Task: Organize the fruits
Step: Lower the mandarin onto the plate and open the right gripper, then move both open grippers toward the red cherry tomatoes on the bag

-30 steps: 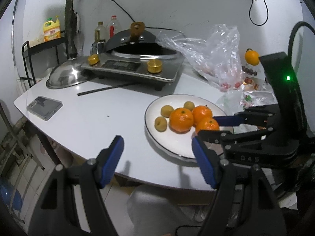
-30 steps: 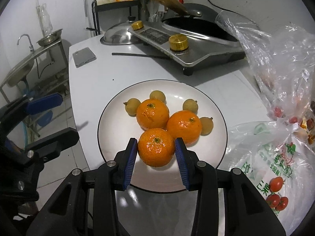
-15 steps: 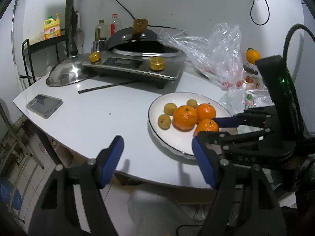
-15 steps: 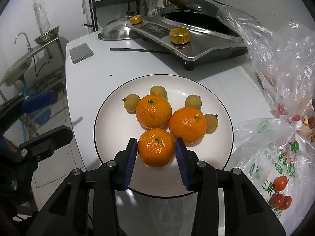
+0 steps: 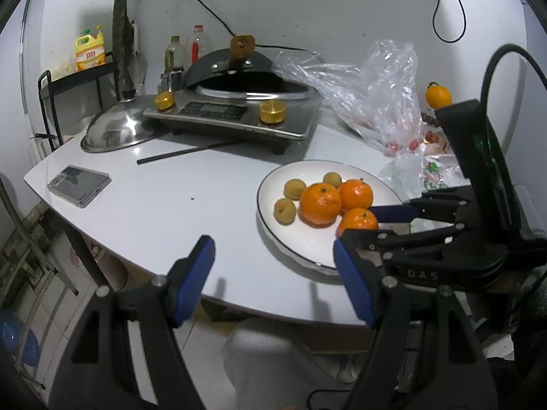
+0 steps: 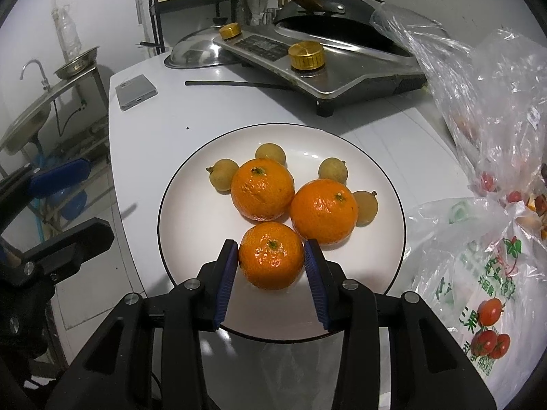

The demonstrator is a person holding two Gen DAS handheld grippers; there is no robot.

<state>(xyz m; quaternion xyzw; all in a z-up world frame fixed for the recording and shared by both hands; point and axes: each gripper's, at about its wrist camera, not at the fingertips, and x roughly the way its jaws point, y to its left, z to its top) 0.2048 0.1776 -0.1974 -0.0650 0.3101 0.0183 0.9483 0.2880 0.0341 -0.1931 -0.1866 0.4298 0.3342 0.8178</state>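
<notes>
1. right tongs [image 6: 271, 266]: blue pads pressed against both sides of a mandarin [image 6: 271, 255], gripping it over the near part of the white plate [image 6: 191, 218]. whether the fruit touches the plate cannot be told.
2. same grip in the left wrist view: right tongs [image 5: 367, 220] enter from the right, with the held mandarin [image 5: 357, 220] between their tips at the plate's [image 5: 307, 253] near right side.
3. left tongs [image 5: 273, 275]: jaws wide apart, holding nothing, above the near edge of the tabletop [image 5: 171, 201], left of the plate. in the right wrist view they appear at the left margin [image 6: 68, 201], off the tabletop's side.
4. other fruit on the plate: two larger mandarins, one at centre [image 6: 262, 189] and one to its right [image 6: 323, 210], touching each other and just beyond the held one.
5. four small yellow-brown fruits ring them: far left [image 6: 224, 179], far centre [image 6: 270, 153], far right [image 6: 333, 171], and right [image 6: 367, 206], the last partly hidden behind the right mandarin.
6. printed plastic bag [image 6: 478, 290] showing tomatoes lies just right of the plate; a clear crumpled bag [image 6: 495, 102] sits beyond it.
7. stove with wok [image 6: 324, 54] stands at the far side of the tabletop, a steel lid [image 6: 195, 53] beside it, a black chopstick [image 6: 236, 84] in front.
8. phone [image 6: 136, 91] lies near the tabletop's left edge.
</notes>
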